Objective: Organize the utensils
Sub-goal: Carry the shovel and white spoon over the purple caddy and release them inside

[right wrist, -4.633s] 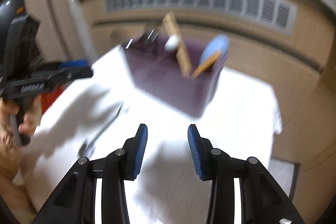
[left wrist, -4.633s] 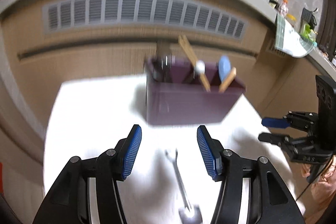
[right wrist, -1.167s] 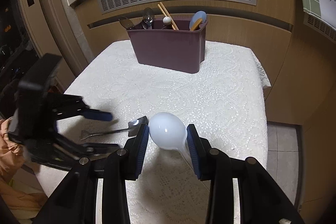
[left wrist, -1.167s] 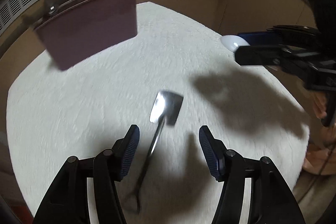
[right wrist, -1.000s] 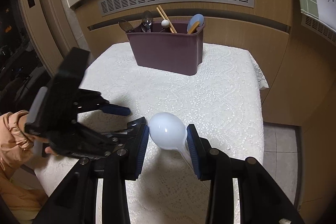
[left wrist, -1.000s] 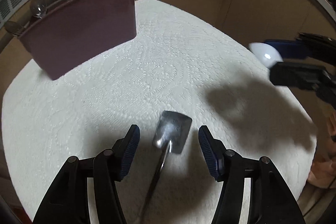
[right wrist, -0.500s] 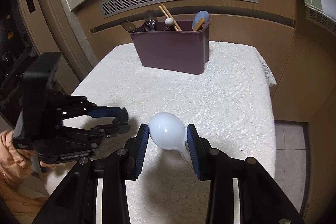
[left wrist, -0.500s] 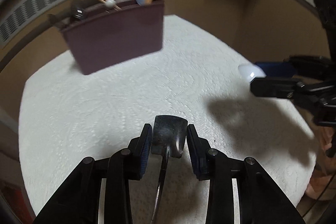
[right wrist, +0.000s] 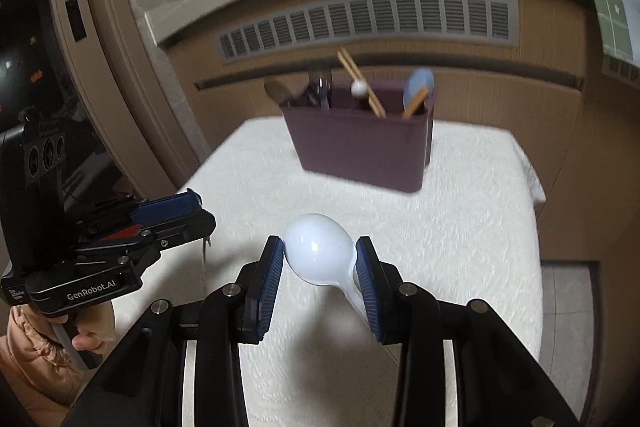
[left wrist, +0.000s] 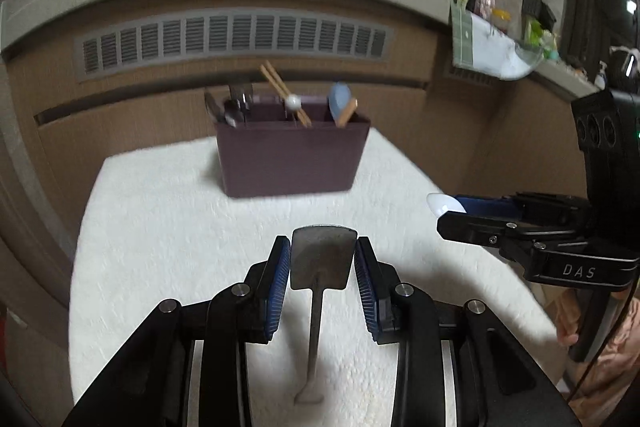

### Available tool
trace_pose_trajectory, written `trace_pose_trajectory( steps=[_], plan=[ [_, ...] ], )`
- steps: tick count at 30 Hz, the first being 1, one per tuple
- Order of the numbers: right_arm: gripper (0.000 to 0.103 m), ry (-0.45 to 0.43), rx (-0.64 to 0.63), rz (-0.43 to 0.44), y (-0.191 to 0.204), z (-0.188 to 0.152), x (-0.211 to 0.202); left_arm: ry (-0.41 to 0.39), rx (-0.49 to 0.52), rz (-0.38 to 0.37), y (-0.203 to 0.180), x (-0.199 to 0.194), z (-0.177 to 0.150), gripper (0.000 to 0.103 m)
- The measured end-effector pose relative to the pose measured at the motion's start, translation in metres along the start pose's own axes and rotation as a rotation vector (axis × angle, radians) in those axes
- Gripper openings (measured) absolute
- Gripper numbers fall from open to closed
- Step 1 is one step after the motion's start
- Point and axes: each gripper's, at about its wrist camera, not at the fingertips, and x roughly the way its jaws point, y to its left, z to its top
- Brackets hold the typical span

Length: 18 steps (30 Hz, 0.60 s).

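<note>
My left gripper (left wrist: 322, 267) is shut on a small metal spatula (left wrist: 323, 263), its flat blade between the blue pads and its thin handle hanging down over the white cloth. My right gripper (right wrist: 320, 261) is shut on a white plastic spoon (right wrist: 318, 253), bowl forward. A maroon utensil caddy (left wrist: 292, 159) (right wrist: 360, 153) stands at the far side of the table, holding metal spoons on the left, wooden chopsticks in the middle and a blue spoon on the right. Each gripper shows in the other's view: the right gripper (left wrist: 460, 215) and the left gripper (right wrist: 188, 215).
A white lace cloth (left wrist: 168, 227) covers the small table. Behind the caddy runs a wooden counter front with a vent grille (left wrist: 236, 39). A person's hand (right wrist: 86, 331) in a peach sleeve holds the left gripper at the table's near left corner.
My left gripper closed on the spatula blade and lifted it off the cloth, tilting up toward the caddy. My right gripper, still holding the white spoon, rose slightly.
</note>
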Motion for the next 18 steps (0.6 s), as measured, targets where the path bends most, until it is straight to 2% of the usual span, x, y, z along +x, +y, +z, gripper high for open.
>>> trace_pose_trajectory(
  steps=[3,7,10,13,18],
  plan=[
    [0.035,-0.101,-0.022,0.008,-0.001,0.037,-0.021,-0.075,-0.006,-0.017,0.005,-0.016,0.035,0.032],
    [0.035,-0.231,-0.044,0.041,-0.004,0.098,-0.048,-0.199,-0.008,-0.041,0.016,-0.034,0.101,0.032],
    [0.035,-0.317,-0.043,0.073,-0.011,0.144,-0.056,-0.253,0.003,-0.044,0.021,-0.034,0.141,0.032],
    [0.035,-0.356,-0.032,0.081,-0.019,0.173,-0.047,-0.281,0.011,-0.036,0.03,-0.026,0.169,0.032],
    [0.035,-0.367,-0.013,0.104,-0.03,0.192,-0.006,-0.276,0.007,-0.047,0.048,0.004,0.194,0.032]
  ],
)
